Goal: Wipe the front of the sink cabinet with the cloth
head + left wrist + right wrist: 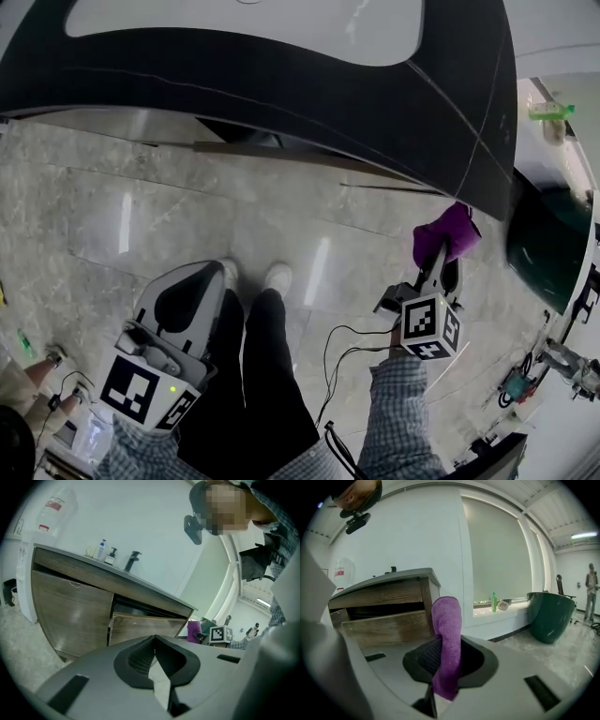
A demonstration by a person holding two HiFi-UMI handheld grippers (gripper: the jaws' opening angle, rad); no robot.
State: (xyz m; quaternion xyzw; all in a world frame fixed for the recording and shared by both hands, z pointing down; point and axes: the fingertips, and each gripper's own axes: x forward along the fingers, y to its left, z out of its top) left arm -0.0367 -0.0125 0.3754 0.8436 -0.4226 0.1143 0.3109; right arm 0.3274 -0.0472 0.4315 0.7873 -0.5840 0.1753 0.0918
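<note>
My right gripper (pixel 446 665) has its jaws clamped on the purple cloth (pixel 446 630), which stands up out of the pads in a thick fold, with a short end hanging below them. In the head view that gripper (pixel 440 270) sits at the end of a forearm in a checked sleeve (pixel 398 412). The arm reaches forward and holds the cloth (pixel 448 232) just under the right end of the dark countertop (pixel 281 89). The cloth is near the front of the sink cabinet (pixel 384 599), and I cannot tell whether it touches. My left gripper (pixel 154 654) has its jaws closed together at the tips with nothing between them. It hangs low by my left leg (pixel 202 283) and points ahead over the stone floor (pixel 141 225). The cabinet's right-hand drawer (pixel 146 626) stands slightly ajar, with a dark gap above it, and I cannot see what is inside. A faucet (pixel 132 560) and pump bottles (pixel 101 551) stand along the countertop's back edge. A dark green tub (pixel 551 613) stands on the floor off to the right, and its contents are hidden from me.
</note>
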